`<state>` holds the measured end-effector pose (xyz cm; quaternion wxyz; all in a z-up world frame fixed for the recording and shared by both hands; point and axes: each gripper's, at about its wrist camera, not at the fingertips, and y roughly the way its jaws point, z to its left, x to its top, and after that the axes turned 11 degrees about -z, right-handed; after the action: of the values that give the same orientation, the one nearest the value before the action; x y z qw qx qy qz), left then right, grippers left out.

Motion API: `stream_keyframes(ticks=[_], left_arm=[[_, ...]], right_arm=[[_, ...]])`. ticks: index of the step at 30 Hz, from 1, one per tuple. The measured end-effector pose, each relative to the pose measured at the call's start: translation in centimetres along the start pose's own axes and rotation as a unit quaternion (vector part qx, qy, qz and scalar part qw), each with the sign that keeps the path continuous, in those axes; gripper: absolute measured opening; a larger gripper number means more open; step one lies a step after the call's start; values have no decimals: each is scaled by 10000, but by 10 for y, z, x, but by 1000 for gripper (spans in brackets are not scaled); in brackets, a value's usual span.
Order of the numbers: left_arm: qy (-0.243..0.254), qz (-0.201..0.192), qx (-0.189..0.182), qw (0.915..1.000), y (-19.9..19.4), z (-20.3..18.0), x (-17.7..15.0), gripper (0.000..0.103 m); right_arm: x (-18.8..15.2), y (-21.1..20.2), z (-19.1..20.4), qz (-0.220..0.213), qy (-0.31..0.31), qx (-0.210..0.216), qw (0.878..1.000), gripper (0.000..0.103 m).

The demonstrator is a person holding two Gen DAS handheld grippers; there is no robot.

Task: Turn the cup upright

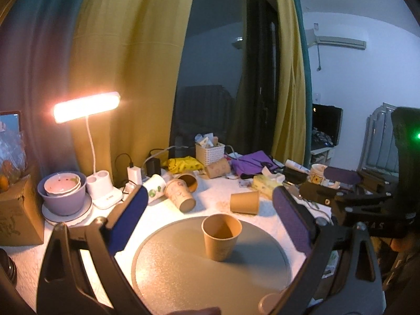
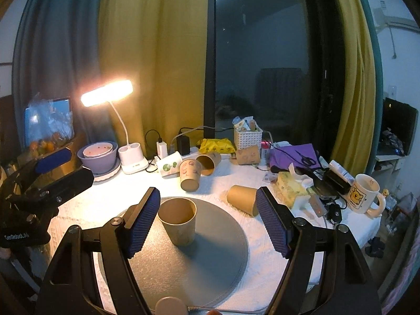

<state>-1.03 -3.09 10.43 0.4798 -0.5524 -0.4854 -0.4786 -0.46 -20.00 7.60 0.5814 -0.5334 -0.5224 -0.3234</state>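
A brown paper cup (image 1: 221,236) stands upright, mouth up, on the round grey mat (image 1: 183,270); it also shows in the right wrist view (image 2: 178,220) on the mat (image 2: 204,257). My left gripper (image 1: 210,218) is open and empty, fingers either side of the cup and nearer the camera. My right gripper (image 2: 207,218) is open and empty; the cup stands by its left finger (image 2: 143,220). The right gripper also shows at the right edge of the left view (image 1: 362,197), the left gripper at the left of the right view (image 2: 52,168).
Another brown cup (image 1: 244,202) lies on its side behind the mat, also in the right view (image 2: 241,199). Printed cups (image 1: 181,194) and a white cup (image 1: 155,187) lie tipped further back. Bowls (image 1: 63,191), lit desk lamp (image 1: 86,106), tissue pack (image 2: 291,190), bear mug (image 2: 363,193) crowd the table.
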Motion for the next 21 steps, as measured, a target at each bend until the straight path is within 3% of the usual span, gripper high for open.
stream_keyframes(ticks=[21], left_arm=[[-27,-35,-40,10000,-2,-4,-2,96]], right_arm=[[-1,1,-3,25,33,-14,10000,78]])
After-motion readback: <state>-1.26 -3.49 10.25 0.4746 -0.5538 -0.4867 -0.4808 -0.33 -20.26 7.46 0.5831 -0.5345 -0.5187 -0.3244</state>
